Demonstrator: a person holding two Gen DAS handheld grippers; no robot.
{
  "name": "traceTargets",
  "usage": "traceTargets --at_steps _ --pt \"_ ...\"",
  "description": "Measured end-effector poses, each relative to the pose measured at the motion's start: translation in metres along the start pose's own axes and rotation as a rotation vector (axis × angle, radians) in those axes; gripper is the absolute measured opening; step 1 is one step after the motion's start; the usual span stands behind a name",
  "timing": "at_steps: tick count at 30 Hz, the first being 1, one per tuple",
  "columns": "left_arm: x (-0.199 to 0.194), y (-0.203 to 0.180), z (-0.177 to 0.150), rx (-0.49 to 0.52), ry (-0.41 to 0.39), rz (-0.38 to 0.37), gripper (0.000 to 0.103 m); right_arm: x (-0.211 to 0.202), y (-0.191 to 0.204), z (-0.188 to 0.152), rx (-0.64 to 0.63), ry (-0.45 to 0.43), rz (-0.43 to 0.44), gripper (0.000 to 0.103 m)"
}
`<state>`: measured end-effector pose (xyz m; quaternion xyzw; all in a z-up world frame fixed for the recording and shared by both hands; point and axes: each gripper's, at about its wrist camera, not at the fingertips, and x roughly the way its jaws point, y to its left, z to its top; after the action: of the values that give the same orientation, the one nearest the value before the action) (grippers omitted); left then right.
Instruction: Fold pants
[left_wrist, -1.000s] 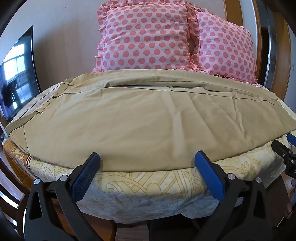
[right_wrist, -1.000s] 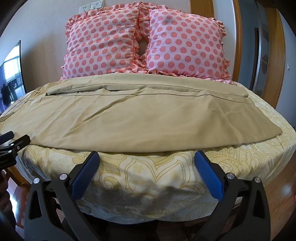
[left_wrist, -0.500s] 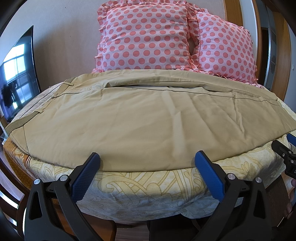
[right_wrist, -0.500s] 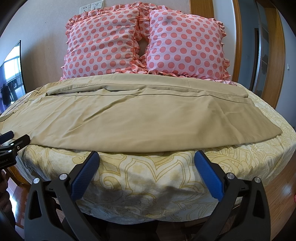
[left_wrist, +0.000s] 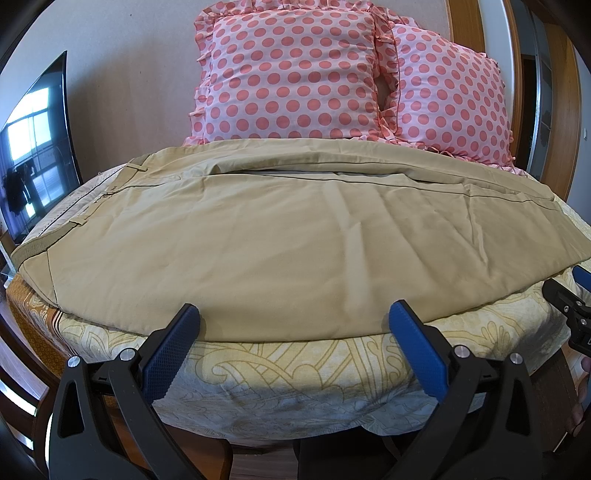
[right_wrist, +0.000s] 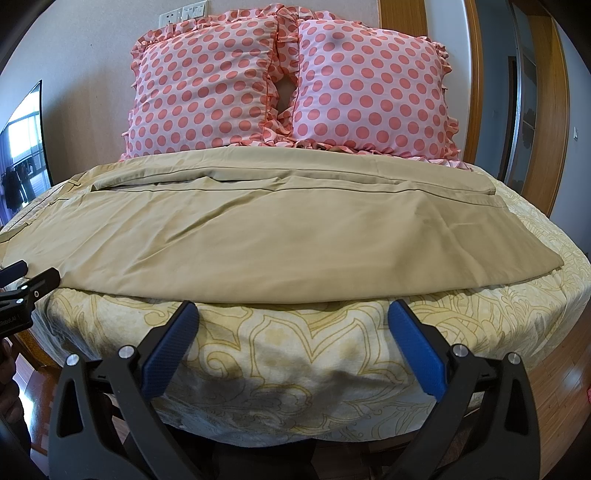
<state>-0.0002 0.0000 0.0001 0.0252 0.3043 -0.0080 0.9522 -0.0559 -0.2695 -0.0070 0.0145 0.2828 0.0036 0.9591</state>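
From the left wrist, the left gripper (left_wrist: 293, 325) is hovering released at the near hem of the khaki pants (left_wrist: 295, 236) lying flat across the bed (left_wrist: 295, 373). From the right wrist, the right gripper (right_wrist: 291, 321) is waiting spread wide, just short of the pants (right_wrist: 273, 236).

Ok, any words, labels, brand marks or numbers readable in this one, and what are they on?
White lettering on the black body of the left claw, at the edge of the right wrist view: cut off by the frame and too blurred to read.
Pants, polka-dot pillows, bedspread, wall socket plate: no text visible.
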Motion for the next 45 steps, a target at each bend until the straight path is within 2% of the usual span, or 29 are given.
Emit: traceTargets --at_steps 45 --pt "-0.0001 0.0000 0.0000 0.001 -0.003 0.000 0.102 -0.0007 0.0003 0.0002 0.000 -0.003 0.000 0.101"
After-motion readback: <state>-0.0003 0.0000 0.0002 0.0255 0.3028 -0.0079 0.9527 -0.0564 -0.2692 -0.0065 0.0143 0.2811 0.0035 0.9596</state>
